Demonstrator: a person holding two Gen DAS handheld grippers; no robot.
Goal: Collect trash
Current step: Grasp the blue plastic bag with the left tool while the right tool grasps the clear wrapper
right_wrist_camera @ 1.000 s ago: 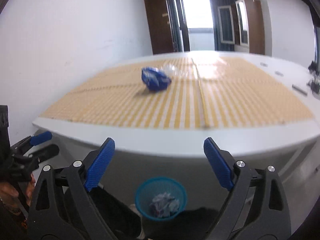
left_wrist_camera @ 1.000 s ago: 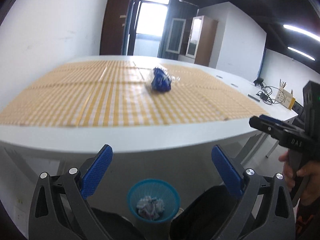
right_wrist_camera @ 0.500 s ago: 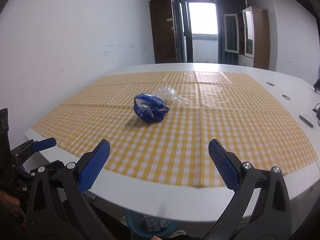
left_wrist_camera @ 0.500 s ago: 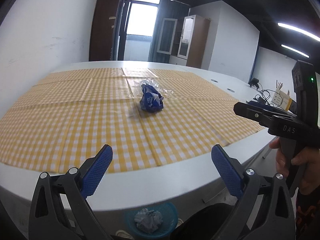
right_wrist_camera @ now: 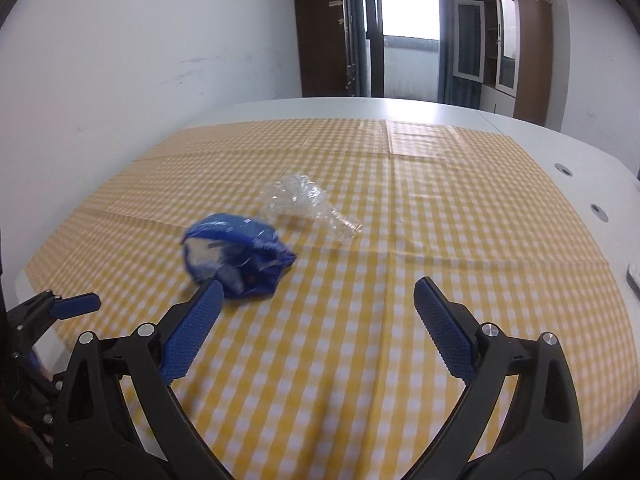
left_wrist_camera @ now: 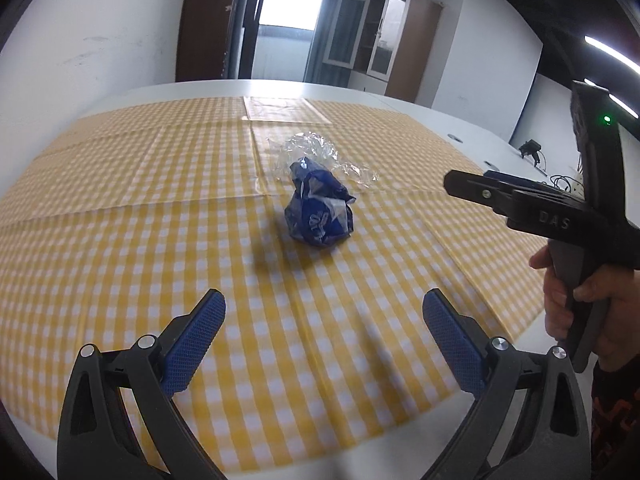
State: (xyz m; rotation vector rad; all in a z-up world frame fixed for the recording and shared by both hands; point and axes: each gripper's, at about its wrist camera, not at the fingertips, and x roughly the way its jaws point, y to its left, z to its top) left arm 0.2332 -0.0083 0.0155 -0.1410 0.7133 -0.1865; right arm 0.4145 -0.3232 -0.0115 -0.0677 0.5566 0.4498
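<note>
A crumpled blue wrapper [left_wrist_camera: 320, 216] lies on the yellow checked tablecloth [left_wrist_camera: 120, 240], with a crumpled clear plastic wrapper [left_wrist_camera: 316, 152] just behind it. My left gripper [left_wrist_camera: 324, 312] is open and empty, short of the blue wrapper. My right gripper [right_wrist_camera: 316, 300] is open and empty; its left fingertip [right_wrist_camera: 210, 292] is close beside the blue wrapper [right_wrist_camera: 236, 256], and the clear plastic [right_wrist_camera: 304, 204] lies further back. The right gripper also shows in the left wrist view [left_wrist_camera: 520, 204], at the right of the table.
The white table [right_wrist_camera: 320, 106] extends past the cloth toward the far wall. A white object [right_wrist_camera: 634, 276] lies at the right edge. Cables and small items [left_wrist_camera: 552, 164] sit at the far right. The left gripper's finger [right_wrist_camera: 76, 306] shows at lower left.
Both grippers have risen from below the table edge and moved forward over the cloth toward the blue wrapper. The blue bin on the floor has dropped out of view.
</note>
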